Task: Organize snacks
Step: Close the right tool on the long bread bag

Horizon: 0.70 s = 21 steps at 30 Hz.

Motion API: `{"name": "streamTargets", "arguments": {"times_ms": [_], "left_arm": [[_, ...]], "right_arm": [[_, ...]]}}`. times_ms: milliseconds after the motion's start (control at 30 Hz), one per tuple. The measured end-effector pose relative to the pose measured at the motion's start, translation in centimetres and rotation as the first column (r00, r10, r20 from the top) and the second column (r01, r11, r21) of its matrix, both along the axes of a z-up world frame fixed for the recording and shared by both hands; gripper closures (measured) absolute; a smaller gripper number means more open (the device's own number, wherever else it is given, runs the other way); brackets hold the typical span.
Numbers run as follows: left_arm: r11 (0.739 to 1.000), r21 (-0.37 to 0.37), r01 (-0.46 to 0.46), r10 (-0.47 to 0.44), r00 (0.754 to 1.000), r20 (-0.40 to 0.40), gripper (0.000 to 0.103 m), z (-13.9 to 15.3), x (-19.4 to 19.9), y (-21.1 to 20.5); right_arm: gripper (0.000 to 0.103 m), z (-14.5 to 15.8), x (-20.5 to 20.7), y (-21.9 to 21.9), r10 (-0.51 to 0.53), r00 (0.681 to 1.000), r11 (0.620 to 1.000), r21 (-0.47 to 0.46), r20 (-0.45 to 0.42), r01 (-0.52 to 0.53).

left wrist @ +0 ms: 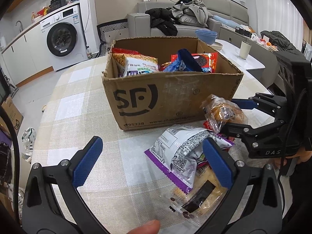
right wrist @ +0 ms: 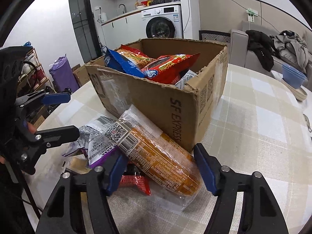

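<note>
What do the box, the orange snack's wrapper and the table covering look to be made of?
The box: brown corrugated cardboard, matte, with torn, ragged top edges. The orange snack's wrapper: clear glossy plastic film, judging by the glare and the contents showing through. The table covering: apparently woven fabric, matte, with a visible weave in its check pattern.

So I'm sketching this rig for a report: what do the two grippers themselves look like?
Both match: the left gripper and right gripper have black angular frames with silver pivot bolts and ribbed blue pads. The right one's body carries white "DAS" lettering.
</note>
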<state>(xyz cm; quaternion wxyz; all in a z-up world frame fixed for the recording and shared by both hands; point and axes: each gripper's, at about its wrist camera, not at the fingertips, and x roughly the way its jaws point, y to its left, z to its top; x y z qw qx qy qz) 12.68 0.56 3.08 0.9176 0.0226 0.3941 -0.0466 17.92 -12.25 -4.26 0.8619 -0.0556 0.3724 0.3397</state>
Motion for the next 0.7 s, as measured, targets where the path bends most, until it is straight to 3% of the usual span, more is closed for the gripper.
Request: {"name": "streamTargets", "arguments": {"times_ms": [367,700], "left_arm": [[1.000,-0.004,0.007,-0.007,1.000,0.000,0.001,-0.2,0.1,0.1],[0.997,0.020,0.072,-0.071,0.997,-0.040,0.001,-1.4,0.2,-1.1]], "right_arm": [[0.059,1.7,-1.9,-2.4,0.057,0.998,0.993,0.098,0.024,-0.059],[0.066,3.1,-2.5,-4.7,0.071,0.996,0.971,0.224,0.046,-0.080]]}}
